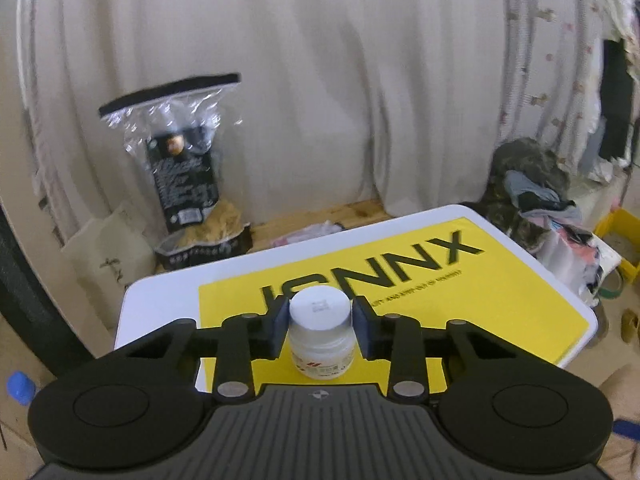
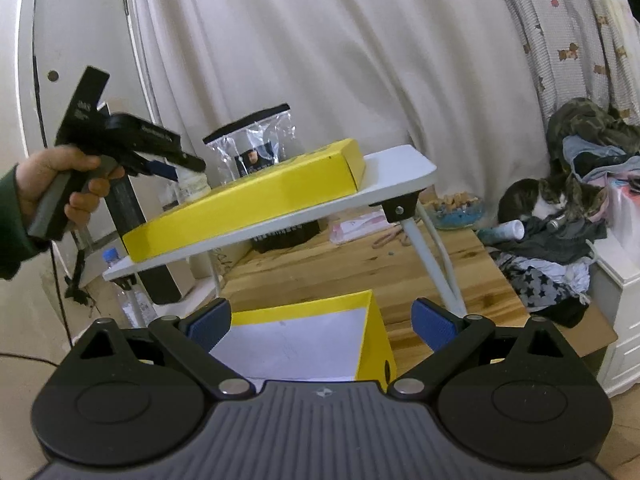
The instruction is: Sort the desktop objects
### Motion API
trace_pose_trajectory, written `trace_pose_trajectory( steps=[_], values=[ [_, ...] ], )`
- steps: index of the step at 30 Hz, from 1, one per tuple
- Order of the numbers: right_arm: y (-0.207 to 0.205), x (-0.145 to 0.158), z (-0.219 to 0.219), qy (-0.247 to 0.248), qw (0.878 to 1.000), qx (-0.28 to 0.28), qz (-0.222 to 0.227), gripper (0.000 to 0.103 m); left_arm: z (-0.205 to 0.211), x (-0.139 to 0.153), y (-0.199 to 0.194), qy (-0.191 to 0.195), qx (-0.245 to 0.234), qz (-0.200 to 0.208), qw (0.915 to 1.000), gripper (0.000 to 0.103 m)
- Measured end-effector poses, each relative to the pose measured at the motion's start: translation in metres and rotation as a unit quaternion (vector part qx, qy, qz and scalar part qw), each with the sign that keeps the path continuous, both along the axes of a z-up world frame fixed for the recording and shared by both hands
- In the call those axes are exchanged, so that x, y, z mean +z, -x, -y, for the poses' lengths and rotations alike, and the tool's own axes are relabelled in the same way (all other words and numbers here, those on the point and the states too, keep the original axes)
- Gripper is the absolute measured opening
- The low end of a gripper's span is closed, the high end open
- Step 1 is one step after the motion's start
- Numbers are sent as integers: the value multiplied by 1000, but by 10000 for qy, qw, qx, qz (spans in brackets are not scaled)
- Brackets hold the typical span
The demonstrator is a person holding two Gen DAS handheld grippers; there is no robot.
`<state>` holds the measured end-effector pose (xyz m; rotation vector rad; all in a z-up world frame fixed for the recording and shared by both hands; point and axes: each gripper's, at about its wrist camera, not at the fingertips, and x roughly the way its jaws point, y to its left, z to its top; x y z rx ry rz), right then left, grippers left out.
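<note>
A small white bottle (image 1: 320, 356) with a flat white cap stands upright on the flat yellow box (image 1: 480, 304) that lies on the low white table (image 1: 160, 300). My left gripper (image 1: 320, 314) is shut on it, a blue pad pressed against each side below the cap. In the right wrist view a hand (image 2: 52, 184) holds that left gripper (image 2: 176, 168) at the bottle (image 2: 194, 186), on the near end of the yellow box (image 2: 248, 204). My right gripper (image 2: 322, 316) hangs open and holds nothing, above an open yellow box (image 2: 376, 340) with a white inside.
A clear bag (image 1: 184, 160) with a black label leans on the curtain behind the table. The table (image 2: 396, 168) stands on a wooden board (image 2: 360, 268). To the right lie a cat (image 2: 548, 200), a clothes pile (image 2: 592, 152), a food bowl (image 2: 456, 208) and a white cabinet (image 2: 616, 300).
</note>
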<state>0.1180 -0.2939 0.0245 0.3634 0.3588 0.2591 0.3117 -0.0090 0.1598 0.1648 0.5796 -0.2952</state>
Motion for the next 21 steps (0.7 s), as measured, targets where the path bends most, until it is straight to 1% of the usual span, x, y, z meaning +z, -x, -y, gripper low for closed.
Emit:
trace_pose_trajectory(
  steps=[2,5,9,11,13,14,16,20,21],
  values=[
    [2,2,1,-15,10000,-4,38,103,2,2,9,-32,-105,126,9999,35],
    [5,5,1,-52,10000,29,51,103,2,10,29,46,-378,302,9988,35],
    [8,7,0,-53,9999,58,62,103,2,18,68,152,-728,486,9960,35],
    [9,8,-1,-63,9999,77,47,103,2,17,90,170,-901,539,9943,35],
    [10,9,-2,-81,9999,89,43,103,5,9,111,110,-1037,589,9928,35],
    [10,10,-2,-81,9999,90,42,103,7,4,117,95,-1094,563,9924,35],
    [11,11,-3,-72,9999,68,46,103,10,-10,128,120,-1253,384,9913,35],
    [10,11,-5,-42,10000,12,41,103,15,-43,135,-31,-1412,-12,9900,35],
    [10,12,-4,-41,10000,-24,40,103,17,-53,133,-143,-1394,-162,9900,35]
  ],
)
